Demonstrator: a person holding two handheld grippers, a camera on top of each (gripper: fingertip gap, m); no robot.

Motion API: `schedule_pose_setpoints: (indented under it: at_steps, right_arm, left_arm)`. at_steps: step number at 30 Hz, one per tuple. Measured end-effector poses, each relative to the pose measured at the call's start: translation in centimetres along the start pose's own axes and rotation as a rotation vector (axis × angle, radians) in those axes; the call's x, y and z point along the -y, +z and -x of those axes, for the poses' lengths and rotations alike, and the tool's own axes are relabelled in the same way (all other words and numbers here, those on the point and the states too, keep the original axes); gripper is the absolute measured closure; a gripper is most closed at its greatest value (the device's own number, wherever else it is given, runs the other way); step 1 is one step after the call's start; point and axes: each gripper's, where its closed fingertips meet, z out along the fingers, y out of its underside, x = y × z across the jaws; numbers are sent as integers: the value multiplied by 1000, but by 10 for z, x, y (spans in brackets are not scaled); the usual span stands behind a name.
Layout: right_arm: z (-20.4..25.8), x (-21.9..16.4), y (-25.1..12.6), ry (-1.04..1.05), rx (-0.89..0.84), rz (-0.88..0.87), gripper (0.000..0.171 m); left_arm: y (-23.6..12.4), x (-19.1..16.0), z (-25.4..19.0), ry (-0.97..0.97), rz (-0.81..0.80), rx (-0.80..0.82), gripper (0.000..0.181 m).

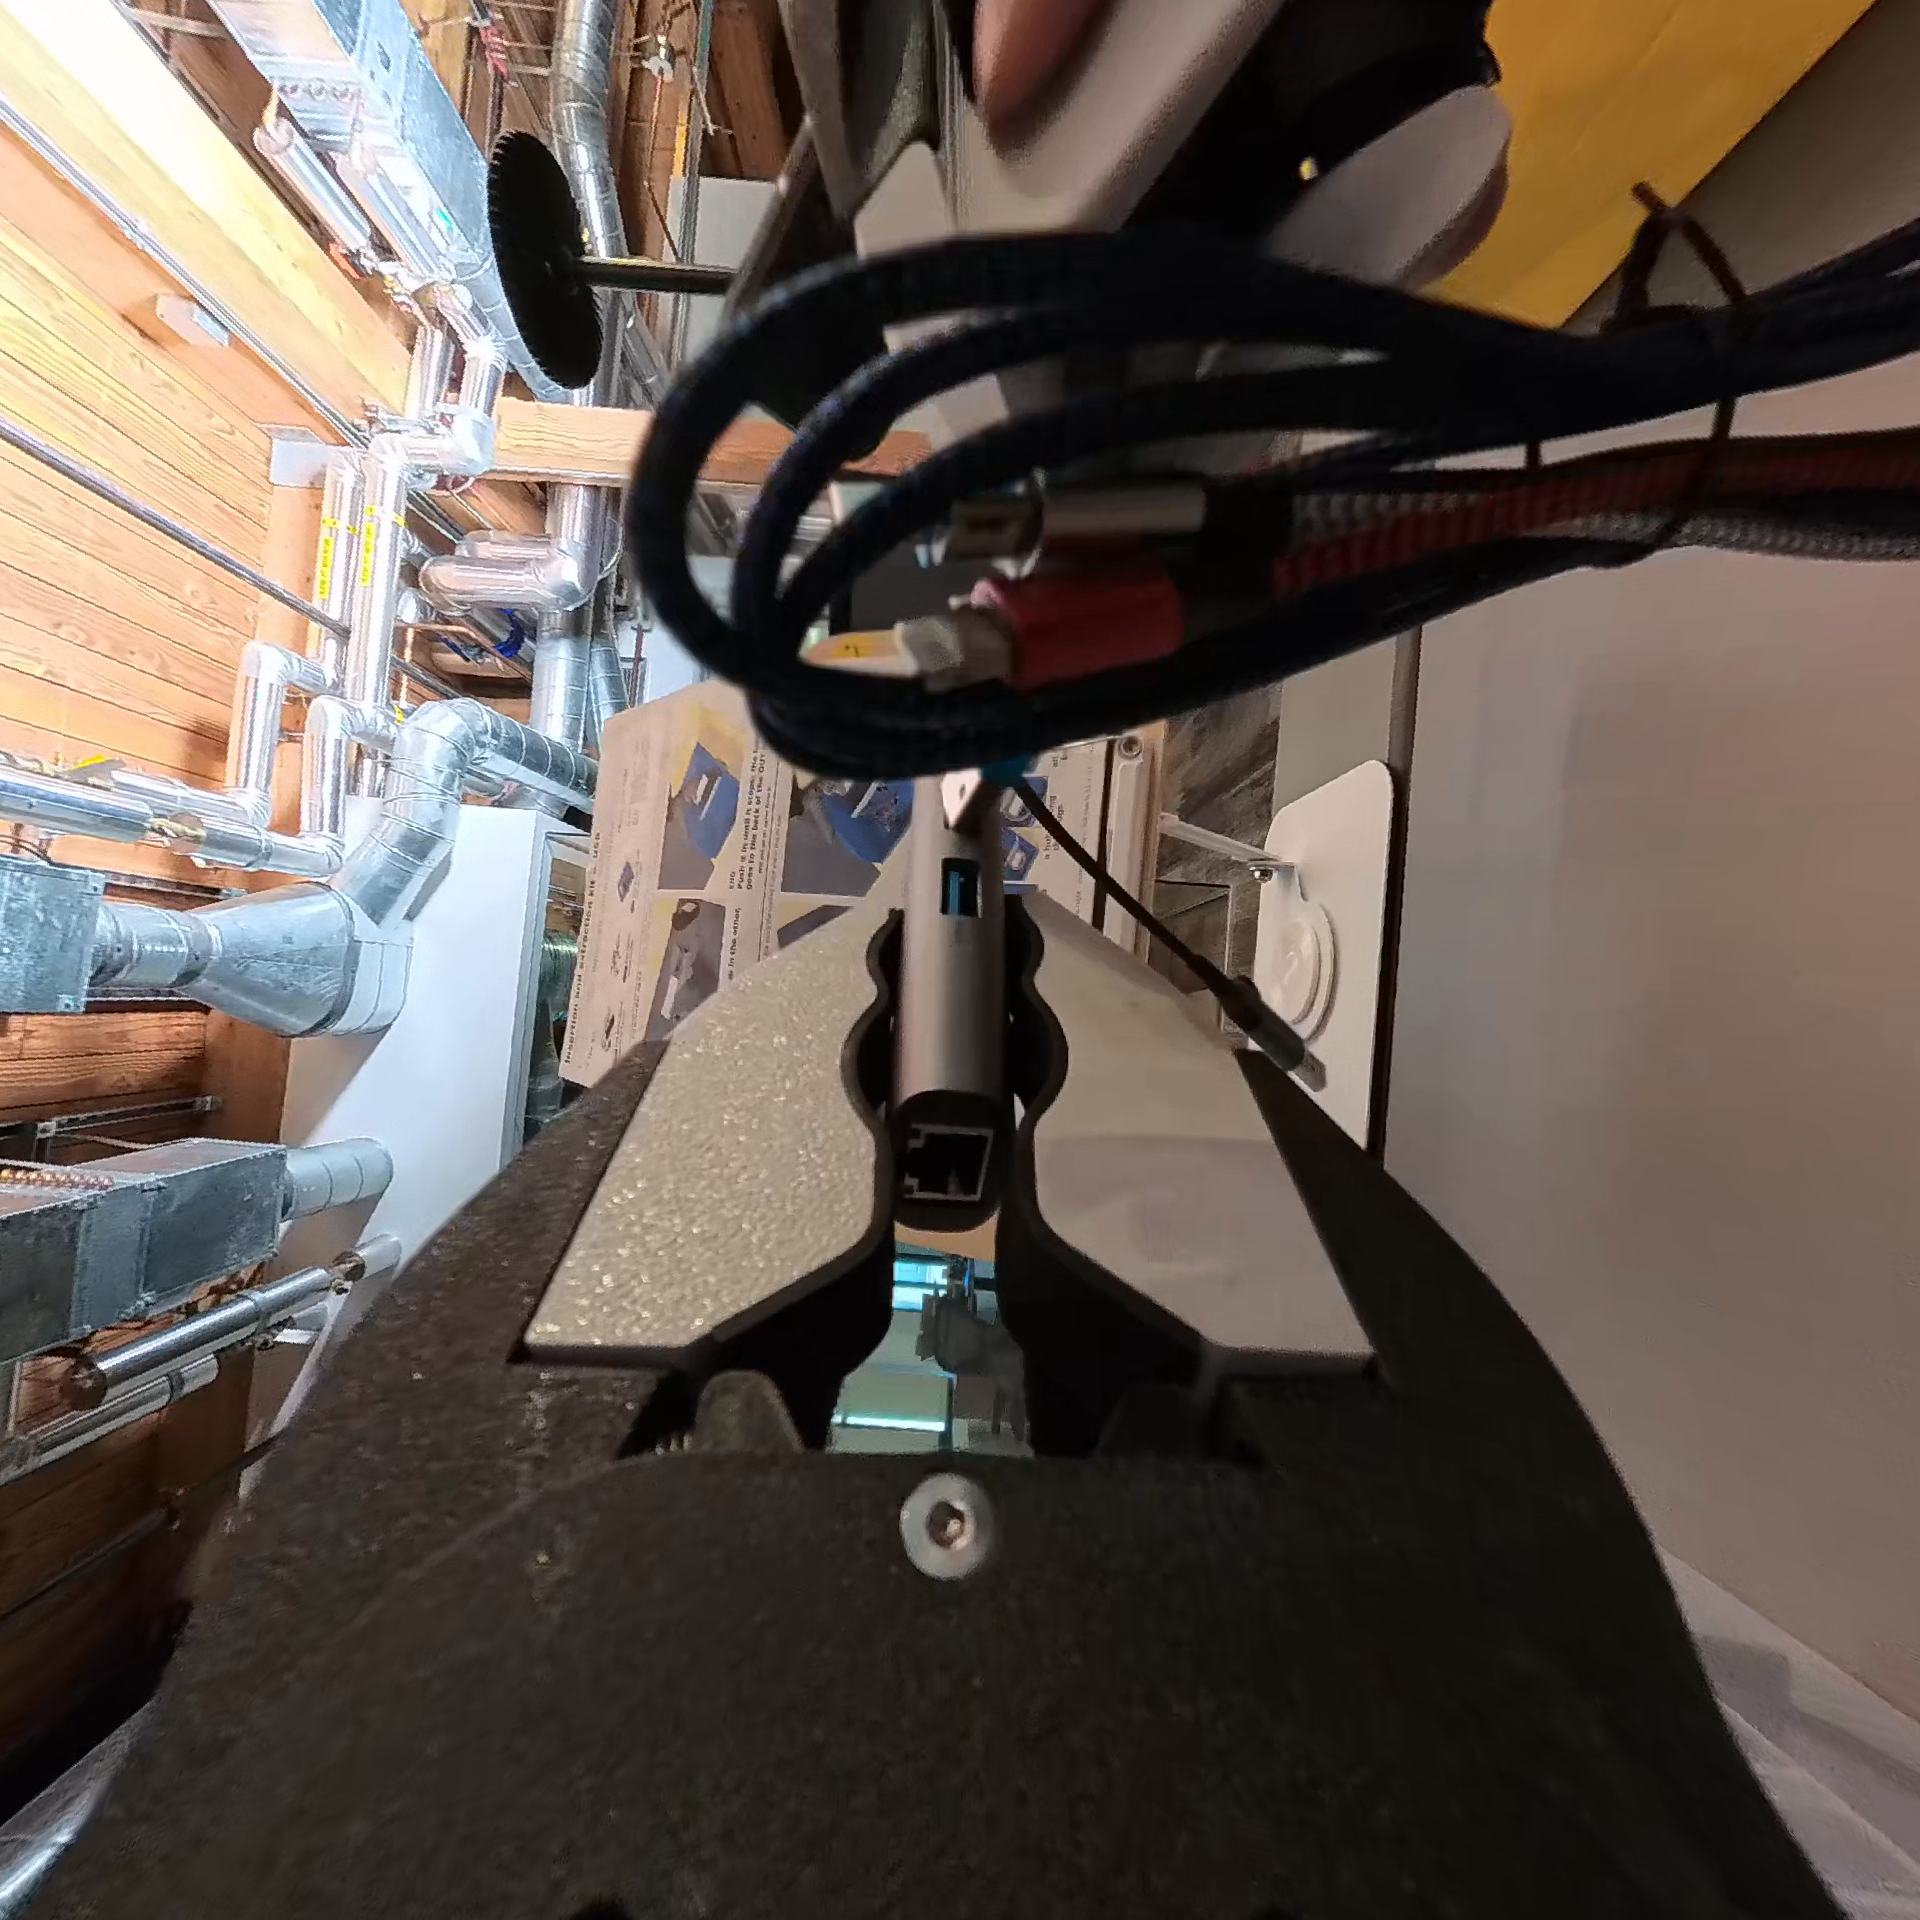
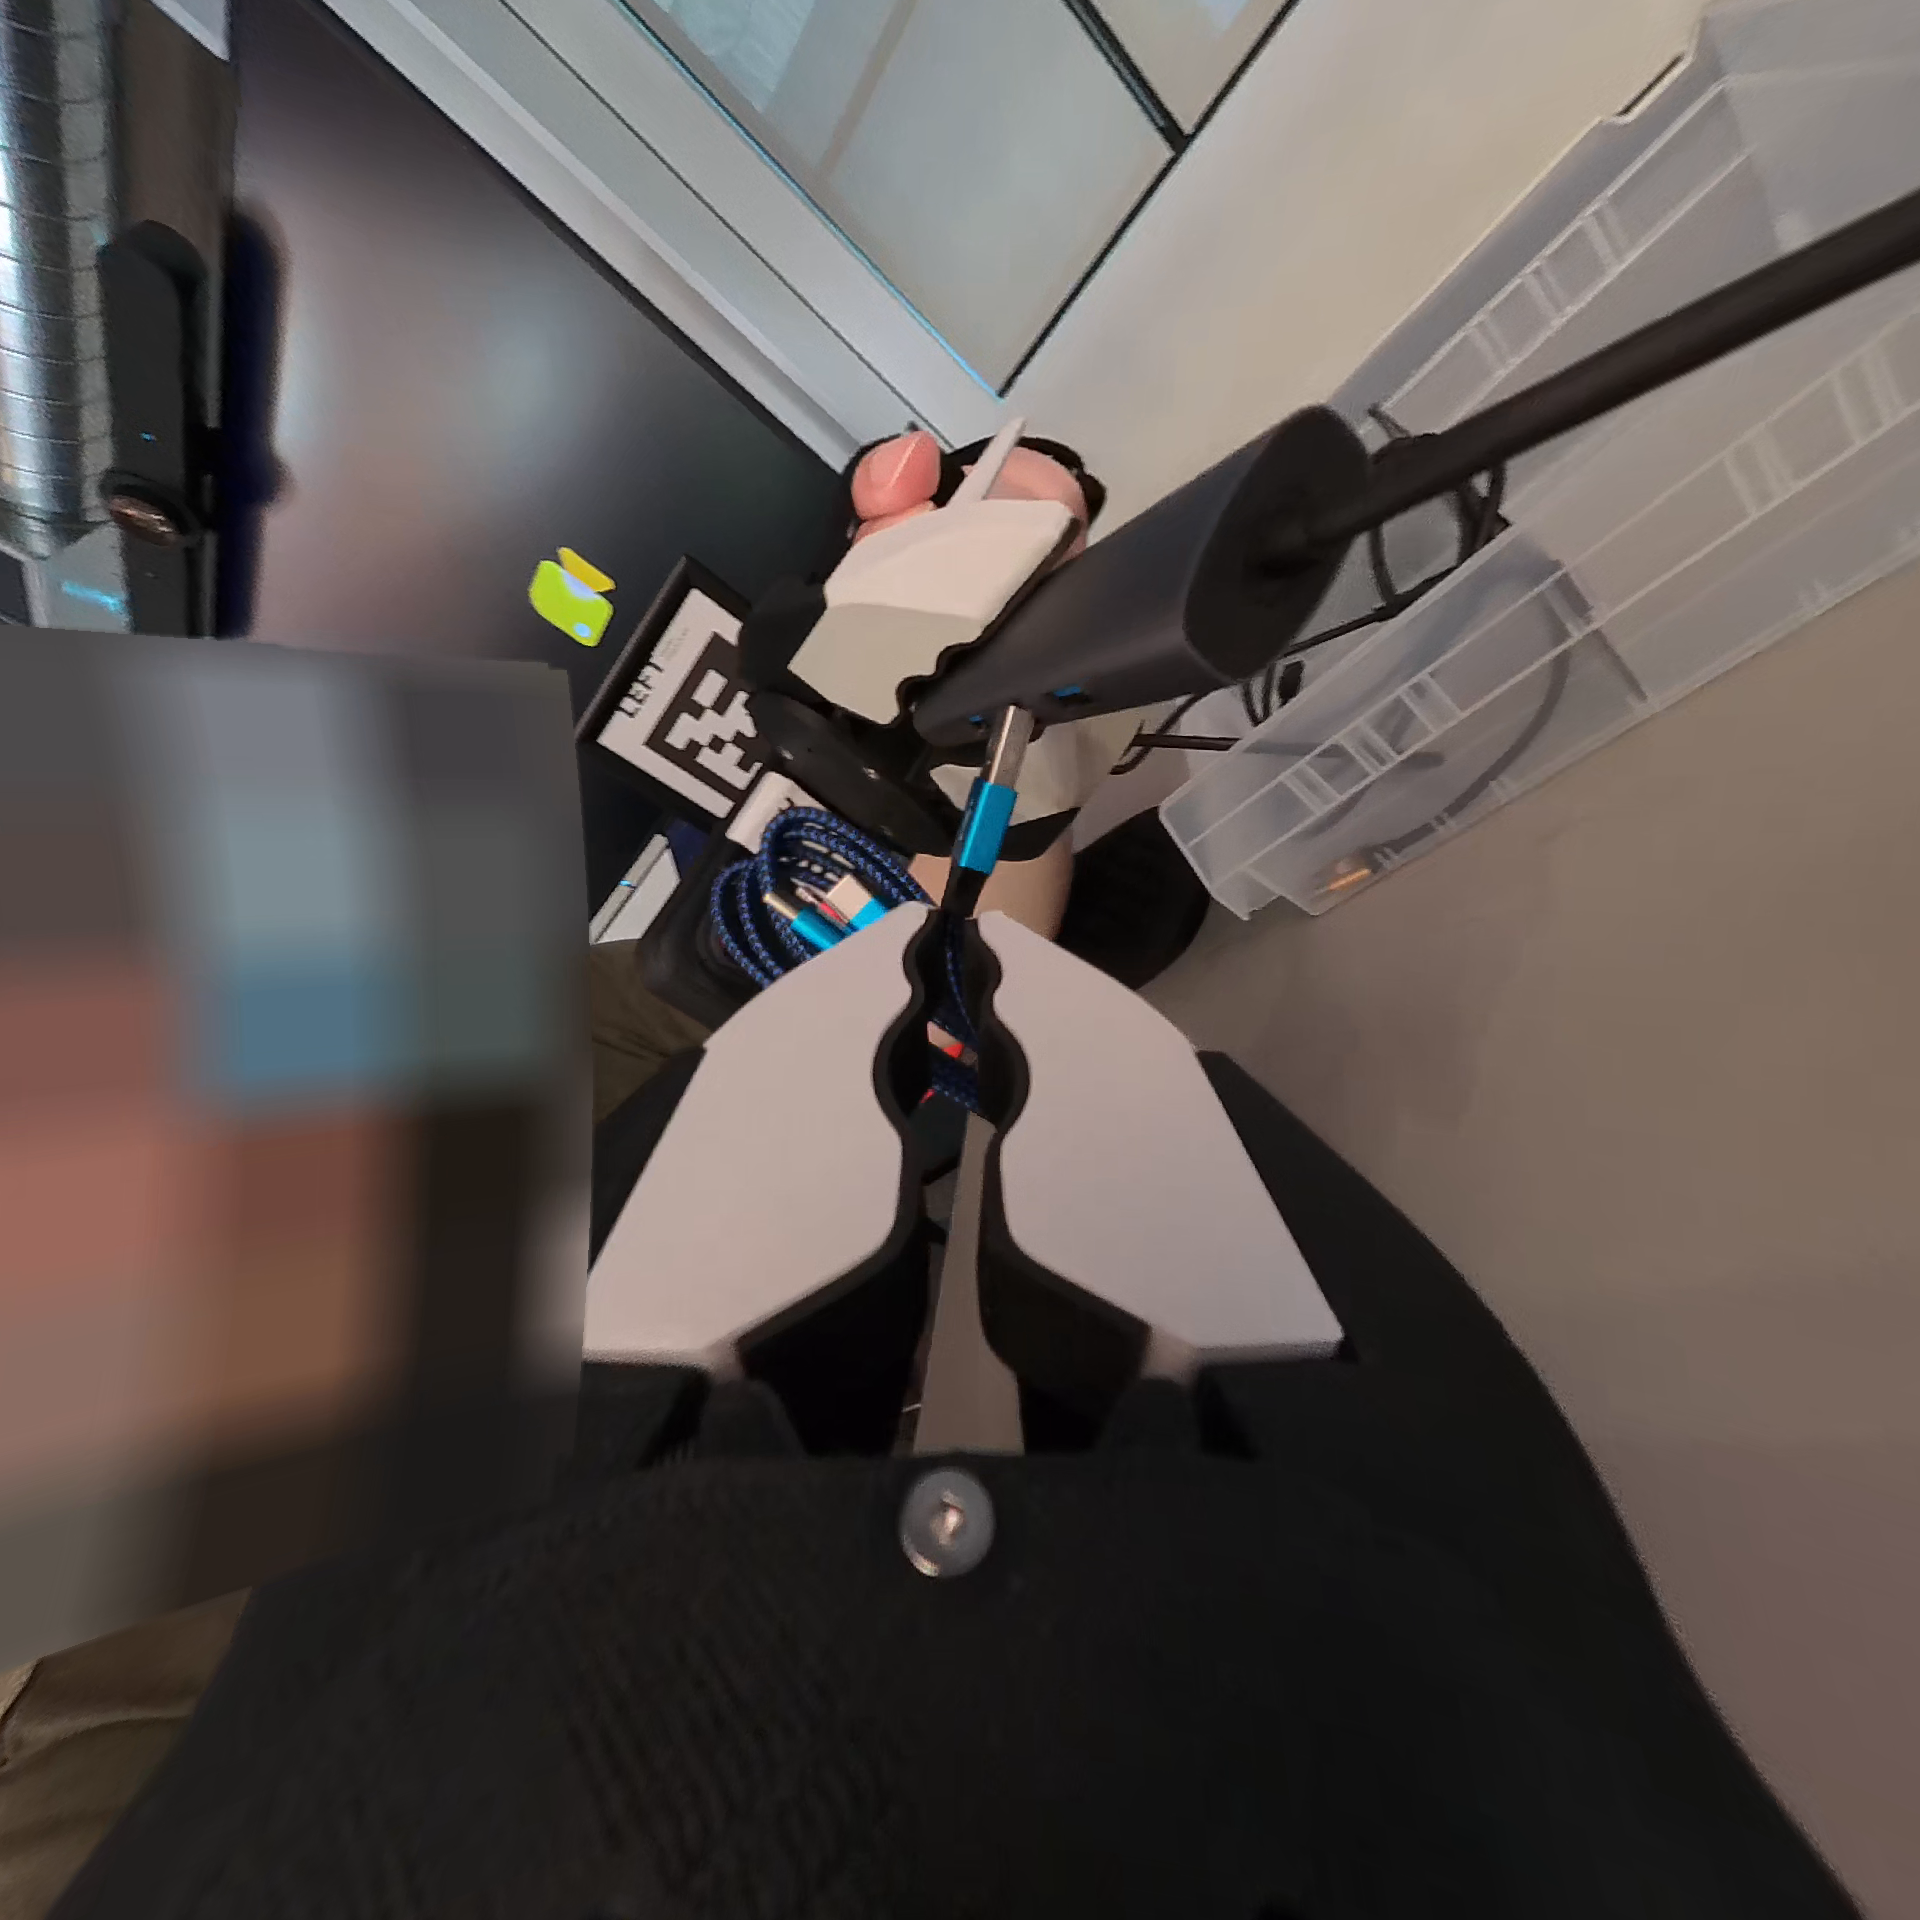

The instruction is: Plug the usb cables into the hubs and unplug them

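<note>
Landmark: grey hub.

Left gripper: both fingers clamped on the hub's long sides. The hub lies in the groove between them, its network-socket end toward the camera, one blue port showing farther along. Past the hub's far end a thin black lead runs off to a small metal plug. Farther up hangs a blurred bundle of cables, looped; two free plugs counted, one silver, one red.

Right gripper: fingers closed on a blue-and-black braided cable just behind its blue plug. The plug's metal tip touches the hub's port side; how deep it is seated, cannot tell. In this view the hub is held by the other gripper, white fingers on either side, a hand behind them. A thick black lead leaves the hub's far end.

Containers: beyond the hub, clear plastic bins, stacked; at least two, dark cables inside the lower one. Below the hub, a coil of blue braided cable.
</note>
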Motion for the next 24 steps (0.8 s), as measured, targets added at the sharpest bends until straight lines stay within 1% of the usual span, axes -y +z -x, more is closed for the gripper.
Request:
schedule_pose_setpoints:
  at_steps: [6, 11, 15, 19, 24]
  right_arm:
    - [14, 2, -1, 56, 150, -19, 168]
    - [17, -1, 2, 102, 220, -12, 169]
    - [15, 0, 3, 101, 215, -20, 169]
    - [16, 5, -1, 62, 177, -41, 169]
    - [13, 6, -3, 51, 156, -52, 169]
  left_arm:
    - [-6, 8, 12, 19, -54, 82, 164]
    - [-9, 11, 14, 96, -61, 129, 164]
    - [-8, 8, 8, 145, -51, 111, 164]
    - [-12, 9, 11, 107, -78, 105, 164]
    - [-10, 8, 10, 94, -68, 107, 164]
